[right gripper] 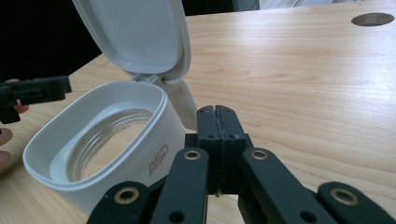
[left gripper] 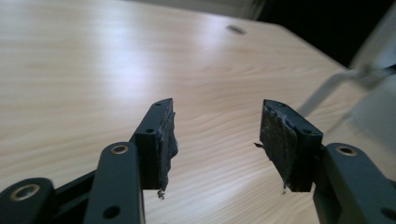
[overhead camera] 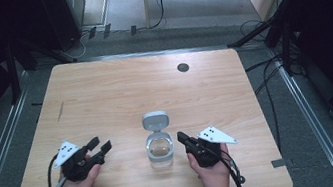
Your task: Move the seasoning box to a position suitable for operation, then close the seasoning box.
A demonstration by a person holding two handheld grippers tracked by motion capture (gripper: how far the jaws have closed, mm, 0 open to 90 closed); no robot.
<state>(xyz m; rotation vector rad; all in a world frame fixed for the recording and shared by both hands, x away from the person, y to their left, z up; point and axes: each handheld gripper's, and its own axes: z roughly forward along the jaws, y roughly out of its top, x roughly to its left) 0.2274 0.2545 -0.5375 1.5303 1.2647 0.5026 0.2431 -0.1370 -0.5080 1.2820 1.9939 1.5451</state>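
White container (overhead camera: 159, 147), lid (overhead camera: 155, 121) raised, on tabletop (overhead camera: 118, 88); left tongs (overhead camera: 99, 148) apart, empty; right tongs (overhead camera: 182, 138) pressed together, beside container.

Glossy white plastic container (right gripper: 116, 154) (clear glass inside) on matt wooden table (overhead camera: 119, 96).
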